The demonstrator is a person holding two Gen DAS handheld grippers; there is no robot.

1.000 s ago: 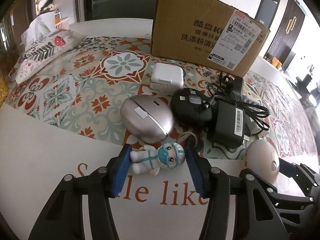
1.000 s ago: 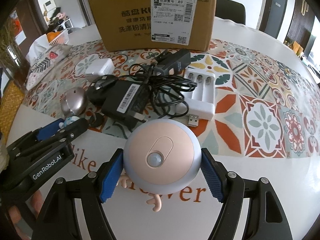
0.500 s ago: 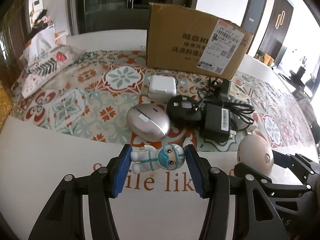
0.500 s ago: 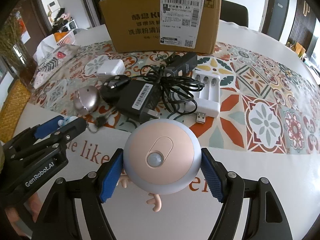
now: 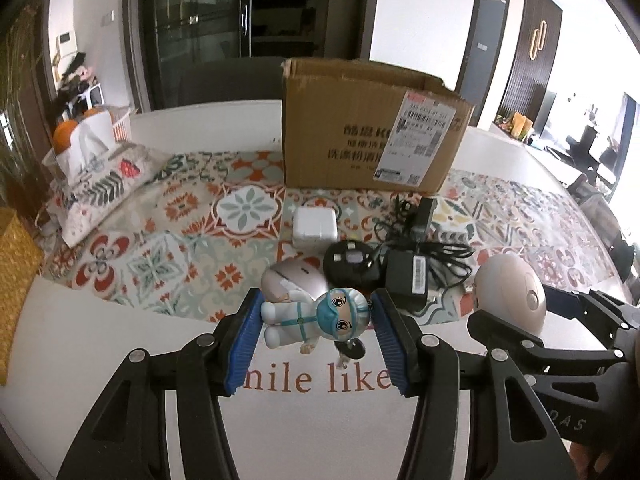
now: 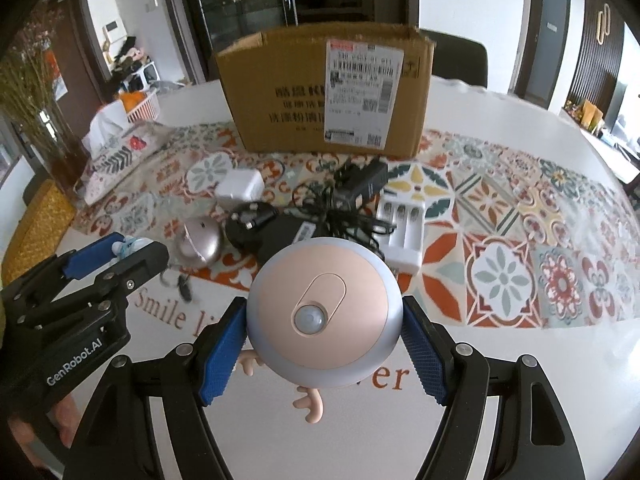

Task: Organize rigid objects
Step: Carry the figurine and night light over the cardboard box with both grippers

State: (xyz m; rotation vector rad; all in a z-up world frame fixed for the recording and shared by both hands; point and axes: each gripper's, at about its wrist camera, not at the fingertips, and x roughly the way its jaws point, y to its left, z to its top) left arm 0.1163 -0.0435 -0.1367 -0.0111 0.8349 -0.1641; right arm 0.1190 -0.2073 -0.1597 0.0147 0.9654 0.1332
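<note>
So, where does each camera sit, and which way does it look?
Left wrist: on the left gripper, looking down along its fingers at the doll keychain it clamps; the right gripper shows at the right edge.
Right wrist: on the right gripper, looking at the round pink light it clamps; the left gripper shows at left.
Both share the cardboard box and the black adapter.

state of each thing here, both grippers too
left gripper: shut on figurine
right gripper: shut on round lamp
box: upright, top open
charger: slots empty
black adapter: cord tangled, on the mat
</note>
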